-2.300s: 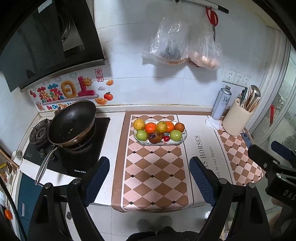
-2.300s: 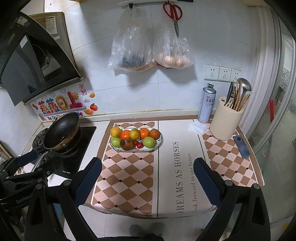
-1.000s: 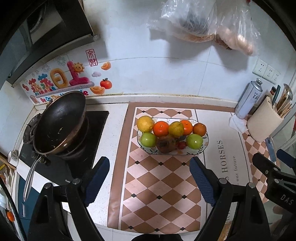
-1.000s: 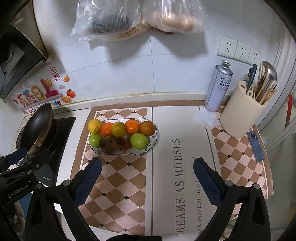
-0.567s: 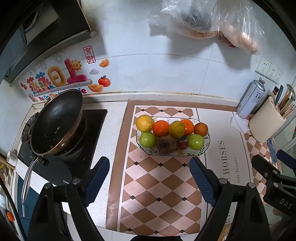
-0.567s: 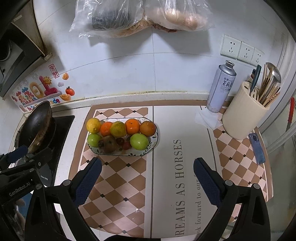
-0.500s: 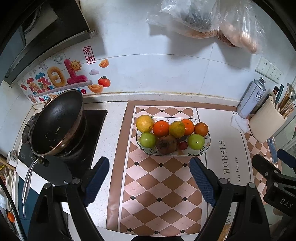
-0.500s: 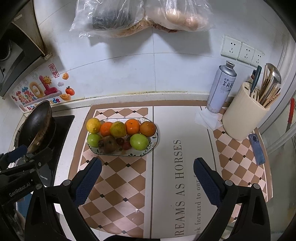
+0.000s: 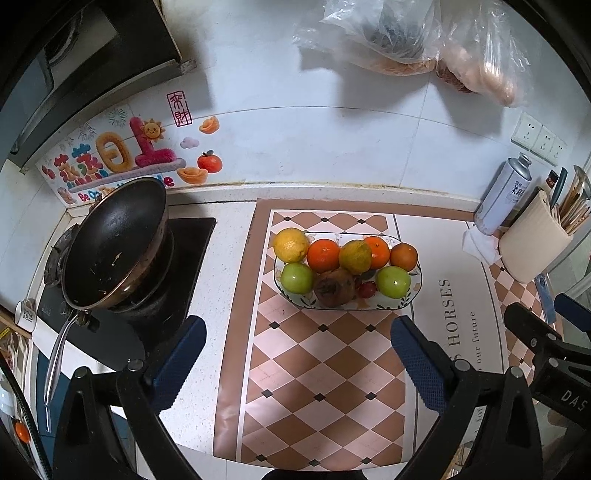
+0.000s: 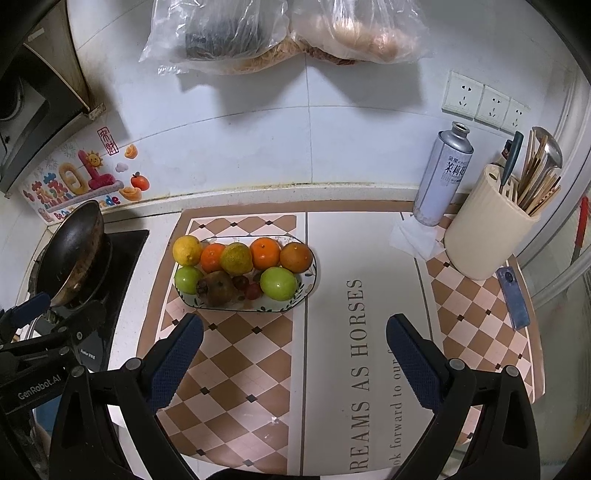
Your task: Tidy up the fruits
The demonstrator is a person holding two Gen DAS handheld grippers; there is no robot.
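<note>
In the left wrist view, the fruits (image 9: 345, 267) are all sitting in the plate (image 9: 416, 293) at mid-frame, and the left gripper (image 9: 298, 354) is hanging below, fingers wide apart and empty.

In the right wrist view, the right gripper (image 10: 294, 350) is waiting low with its fingers apart too. Tidy already, or about to be sorted; I can't tell.

Black hand-held gripper (image 9: 295, 343), blue ribbed fingertips (image 9: 417, 363).

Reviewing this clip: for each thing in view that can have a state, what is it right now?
Left gripper: open, empty, above the mat.
Right gripper: open, empty, above the mat.
Fruit dish: on the mat, full of fruit.
Frying pan: tilted on the stove, no food in it.
Spray can: upright, uncapped.
Utensil holder: upright, holding utensils.
Plastic bags: hanging on the wall, filled.
</note>
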